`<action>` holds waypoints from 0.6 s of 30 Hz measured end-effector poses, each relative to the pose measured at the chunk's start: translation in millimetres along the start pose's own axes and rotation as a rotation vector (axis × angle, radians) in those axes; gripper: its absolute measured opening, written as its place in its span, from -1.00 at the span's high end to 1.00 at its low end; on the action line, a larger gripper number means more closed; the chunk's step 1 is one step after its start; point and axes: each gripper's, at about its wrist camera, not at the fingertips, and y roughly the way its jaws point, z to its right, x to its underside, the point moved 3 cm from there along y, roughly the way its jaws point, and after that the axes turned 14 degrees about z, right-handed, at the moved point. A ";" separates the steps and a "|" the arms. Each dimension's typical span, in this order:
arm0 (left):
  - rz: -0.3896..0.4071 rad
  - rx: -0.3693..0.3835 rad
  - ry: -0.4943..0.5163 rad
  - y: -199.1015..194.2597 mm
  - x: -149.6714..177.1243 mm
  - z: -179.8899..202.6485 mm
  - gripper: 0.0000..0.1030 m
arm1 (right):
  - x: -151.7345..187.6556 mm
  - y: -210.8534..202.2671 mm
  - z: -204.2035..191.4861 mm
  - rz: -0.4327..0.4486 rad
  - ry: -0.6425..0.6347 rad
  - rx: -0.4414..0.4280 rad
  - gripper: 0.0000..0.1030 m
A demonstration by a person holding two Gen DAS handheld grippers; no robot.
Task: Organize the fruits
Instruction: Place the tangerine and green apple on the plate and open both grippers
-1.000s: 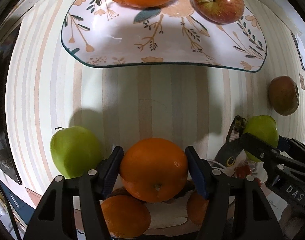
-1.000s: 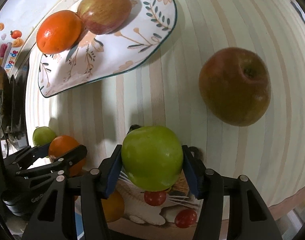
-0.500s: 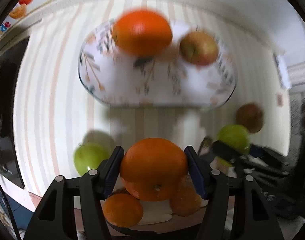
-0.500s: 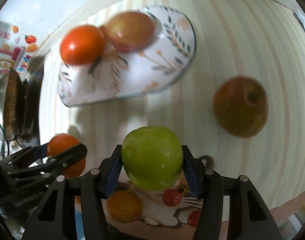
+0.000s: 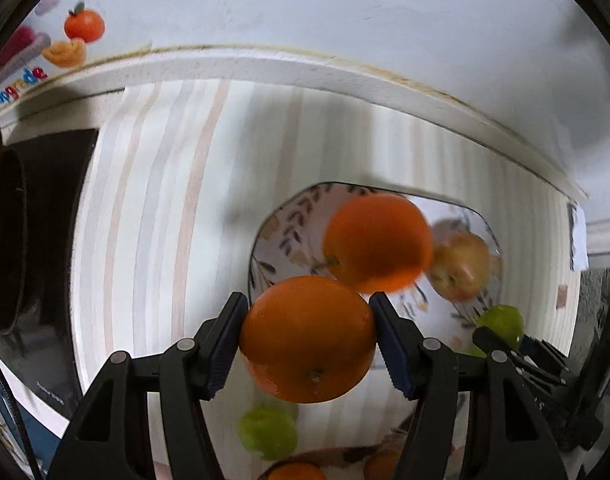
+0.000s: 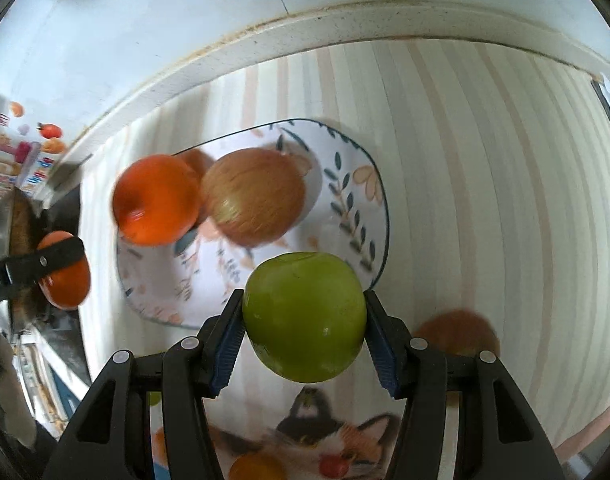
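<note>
My left gripper [image 5: 308, 340] is shut on an orange [image 5: 307, 339] and holds it in the air, left of the floral plate [image 5: 277, 236]. My right gripper [image 6: 303, 322] is shut on a green apple [image 6: 304, 316] above the plate's near edge [image 6: 369, 208]. On the plate lie another orange [image 6: 155, 200] and a red-yellow apple [image 6: 255, 198]. The left gripper with its orange also shows at the left of the right wrist view [image 6: 63, 276].
A second green apple [image 5: 267, 432] lies on the striped cloth below my left gripper. A brownish apple [image 6: 457, 332] lies on the cloth right of my right gripper. A cat-print plate [image 6: 305, 440] with small fruits is near me. A dark stove [image 5: 37, 208] is at left, a wall behind.
Both grippers have risen and tilted up with their fruits. The floral plate now looks smaller and lower in both views, and the wall has come into view.
</note>
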 end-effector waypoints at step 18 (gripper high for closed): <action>-0.069 -0.035 -0.100 37.8 -8.7 -25.8 -0.30 | -4.7 29.3 -7.7 -0.052 0.011 0.023 -0.53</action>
